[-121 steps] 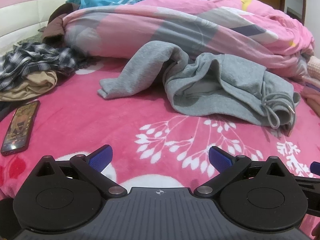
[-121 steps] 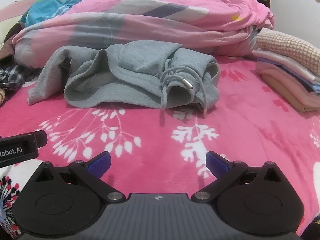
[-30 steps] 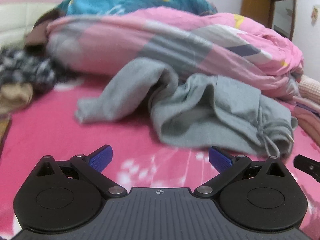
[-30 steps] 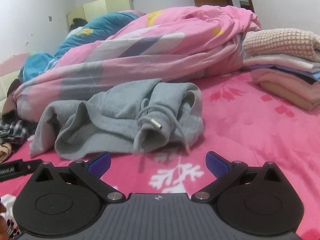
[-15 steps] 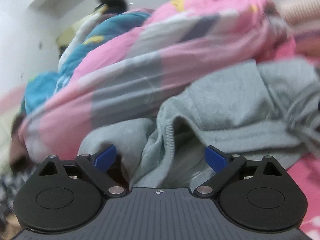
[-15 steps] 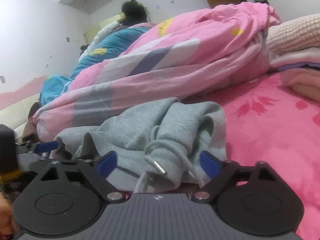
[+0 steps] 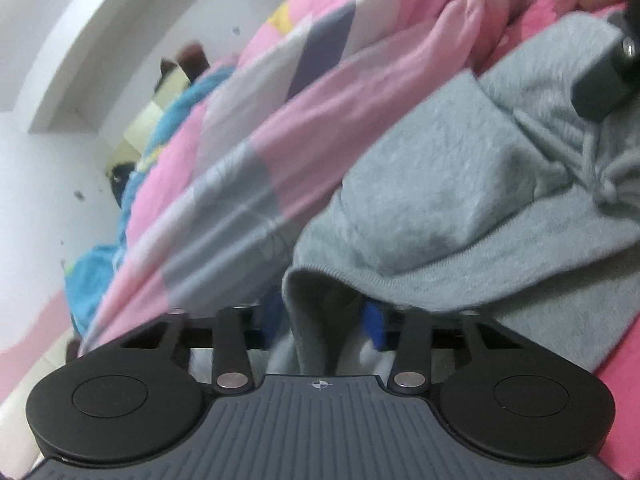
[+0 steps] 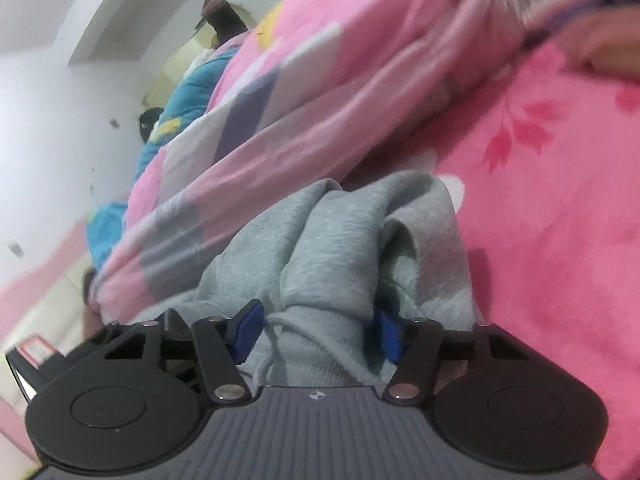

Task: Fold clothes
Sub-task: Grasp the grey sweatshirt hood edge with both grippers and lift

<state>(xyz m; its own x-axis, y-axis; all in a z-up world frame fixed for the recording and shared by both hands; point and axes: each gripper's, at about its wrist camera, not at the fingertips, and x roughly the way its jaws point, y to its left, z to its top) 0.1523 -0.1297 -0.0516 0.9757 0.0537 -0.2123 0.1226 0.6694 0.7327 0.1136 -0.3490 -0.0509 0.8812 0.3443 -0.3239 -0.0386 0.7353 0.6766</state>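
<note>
The left tool [image 7: 322, 320] is rolled over, its view tilted — its jaws have just been closing and now pinch a ribbed edge of the grey sweatpants [image 7: 460, 184], which spread ahead and to its right. The right tool [image 8: 318, 328], also tilted, has been closing too; a bunched grey fold with the drawstring [image 8: 276, 340] fills its half-narrowed jaws, pads against the cloth. Beyond both lies a pink quilt [image 8: 320, 92], on the bed [image 8: 560, 220].

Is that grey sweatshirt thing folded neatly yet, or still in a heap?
Still a heap. The grey sweatshirt lies bunched in loose rolls and creases on the pink bed cover, its drawstring tangled on top.
</note>
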